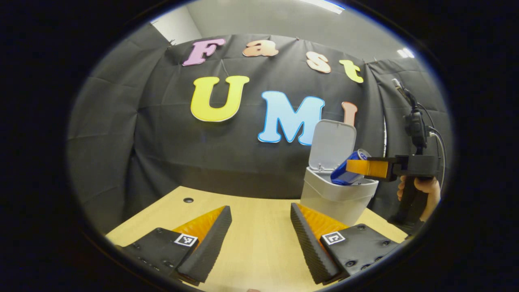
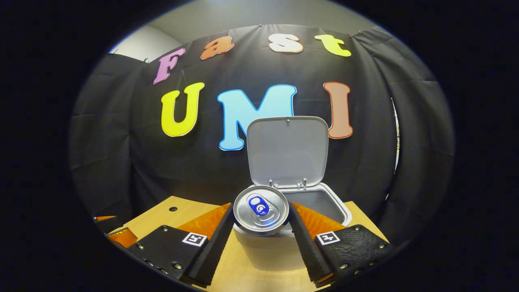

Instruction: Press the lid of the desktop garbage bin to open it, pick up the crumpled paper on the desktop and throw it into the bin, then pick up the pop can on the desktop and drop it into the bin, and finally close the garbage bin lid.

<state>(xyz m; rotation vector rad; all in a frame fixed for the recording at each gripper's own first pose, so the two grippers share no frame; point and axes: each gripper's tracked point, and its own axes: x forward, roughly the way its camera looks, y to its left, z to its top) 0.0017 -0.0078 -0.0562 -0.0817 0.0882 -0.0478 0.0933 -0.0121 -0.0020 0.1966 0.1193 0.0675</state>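
Pop can (image 2: 261, 209) sits clamped between the two fingers of my right gripper (image 2: 261, 227), its tab end facing the camera and its long axis tipped nose-down over the near rim of the garbage bin (image 1: 338, 197), whose lid (image 2: 287, 150) stands upright behind. My left gripper (image 1: 259, 235) hangs wide apart and empty over the table (image 1: 259, 259), well left of the bin. I judge releasing the can is what comes next.
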